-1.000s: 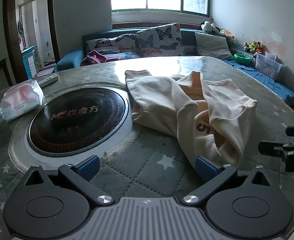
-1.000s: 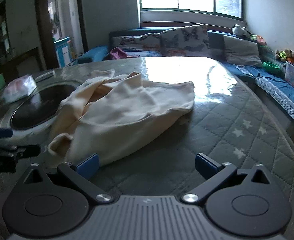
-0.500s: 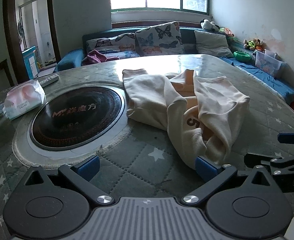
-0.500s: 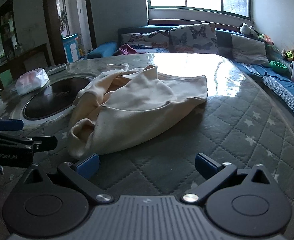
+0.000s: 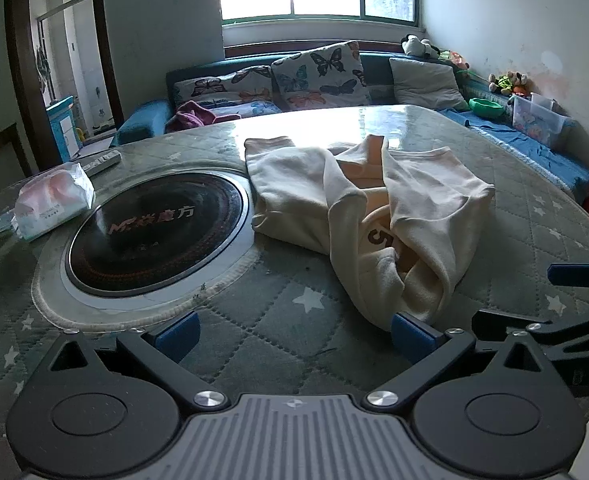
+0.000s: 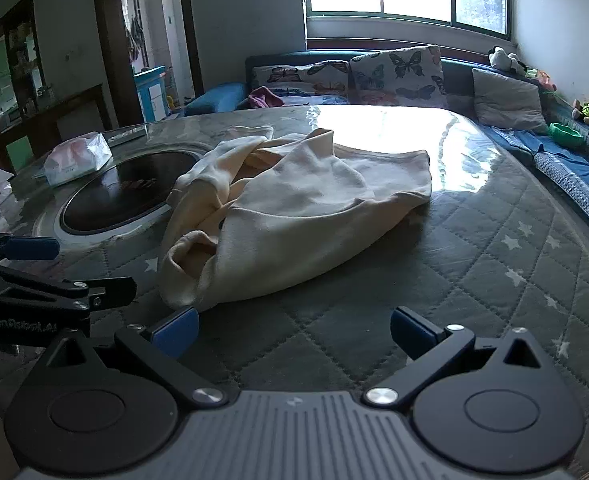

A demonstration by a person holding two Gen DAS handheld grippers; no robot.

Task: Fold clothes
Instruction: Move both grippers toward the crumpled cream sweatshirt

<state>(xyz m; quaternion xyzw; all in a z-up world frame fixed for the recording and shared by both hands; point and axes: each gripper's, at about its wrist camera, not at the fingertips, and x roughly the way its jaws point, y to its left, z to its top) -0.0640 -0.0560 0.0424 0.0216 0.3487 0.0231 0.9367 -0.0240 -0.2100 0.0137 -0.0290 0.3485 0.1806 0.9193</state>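
Over the last second both grippers have been drawn back toward the near rim of the table (image 5: 542,204), so that the cream garment (image 5: 374,216) is now seen a little farther off in both wrist views; the garment itself has not been shifted and is still crumpled, with a printed "5" showing in a fold. From this it is judged that folding has not begun and that a first grasp is being lined up. The left gripper (image 5: 294,334) is held wide apart with nothing between its blue pads, its right pad just beside the garment's nearest bunched end. The right gripper (image 6: 292,332) is likewise spread wide and empty, its left pad just beside that same near end. The garment is lain just to the right of the round black cooktop (image 5: 156,228) set in the table, one sleeve edge reaching the cooktop's pale ring. A tissue pack (image 5: 52,204) is placed on the cooktop's far left side, well apart from the garment. Open quilted surface is left to the right of the garment, where it could be spread flat; the table rim is close on that side.
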